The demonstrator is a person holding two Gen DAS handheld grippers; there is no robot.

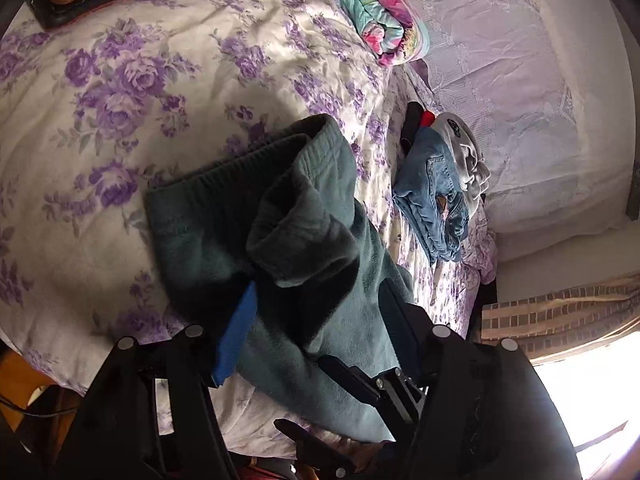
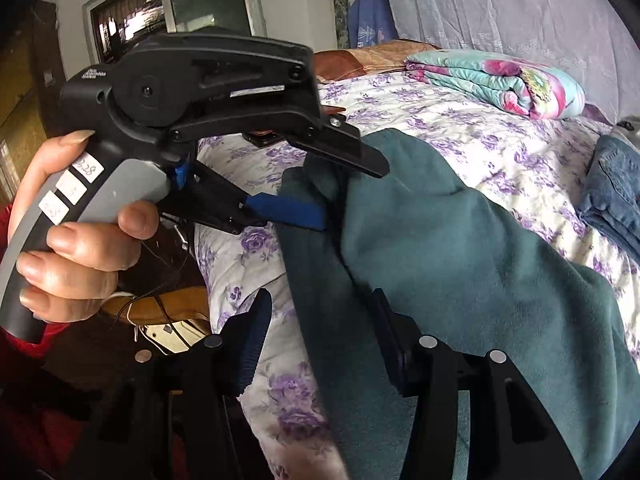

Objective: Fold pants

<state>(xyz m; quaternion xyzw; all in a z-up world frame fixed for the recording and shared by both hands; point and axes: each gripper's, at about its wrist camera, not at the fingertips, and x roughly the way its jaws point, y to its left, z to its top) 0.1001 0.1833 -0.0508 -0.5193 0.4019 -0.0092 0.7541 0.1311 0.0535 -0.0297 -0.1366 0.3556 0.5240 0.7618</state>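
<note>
Teal fleece pants (image 1: 280, 216) lie bunched on the floral bedspread (image 1: 120, 100), waistband toward the upper left. My left gripper (image 1: 320, 296) straddles a raised fold of the pants, with its blue finger (image 1: 236, 336) on the left and its black finger on the right; the jaws stand apart with cloth between them. In the right wrist view the left gripper (image 2: 344, 196) shows the same, its fingers spread around a fold of the pants (image 2: 460, 248). My right gripper (image 2: 320, 328) is open, its fingers on either side of the pants' lower edge.
Folded blue jeans (image 1: 436, 196) and a grey garment lie to the right. A rolled floral quilt (image 1: 376, 12) sits at the bed's far end. A window and lace curtain (image 2: 500, 4) are behind. A wooden stool (image 2: 168, 312) stands beside the bed.
</note>
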